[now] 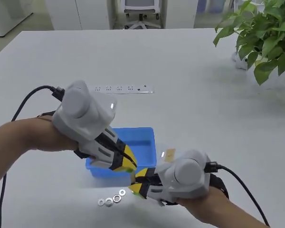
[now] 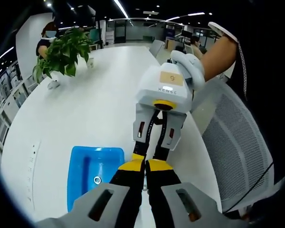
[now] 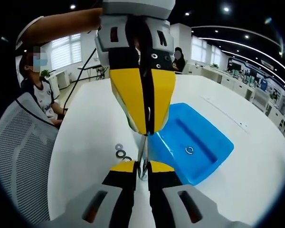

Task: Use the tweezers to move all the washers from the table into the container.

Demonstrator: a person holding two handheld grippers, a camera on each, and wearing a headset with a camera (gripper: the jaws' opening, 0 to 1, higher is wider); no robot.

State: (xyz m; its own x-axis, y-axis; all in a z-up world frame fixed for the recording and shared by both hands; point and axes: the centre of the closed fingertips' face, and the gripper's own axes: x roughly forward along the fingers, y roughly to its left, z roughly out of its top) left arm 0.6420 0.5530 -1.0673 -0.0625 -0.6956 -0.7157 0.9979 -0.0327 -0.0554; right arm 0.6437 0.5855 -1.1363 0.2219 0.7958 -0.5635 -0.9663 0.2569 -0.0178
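Observation:
The blue container [image 1: 138, 141] sits on the white table, with one washer [image 3: 189, 150] lying inside it, seen too as the washer [image 2: 97, 180] in the left gripper view. Several loose washers [image 1: 111, 198] lie on the table in front of its near-left corner. My left gripper [image 1: 128, 164] reaches down from the left over the container's near edge. My right gripper [image 1: 135, 186] points left, tip to tip with it. Thin metal tweezers [image 3: 143, 159] run between the two sets of shut yellow jaws, above the loose washers [image 3: 119, 152].
A white power strip [image 1: 123, 89] lies behind the container. A potted plant [image 1: 263, 38] stands at the table's far right. A mesh chair [image 3: 23, 152] is close to the table edge, and a person [image 3: 38, 90] sits beyond it.

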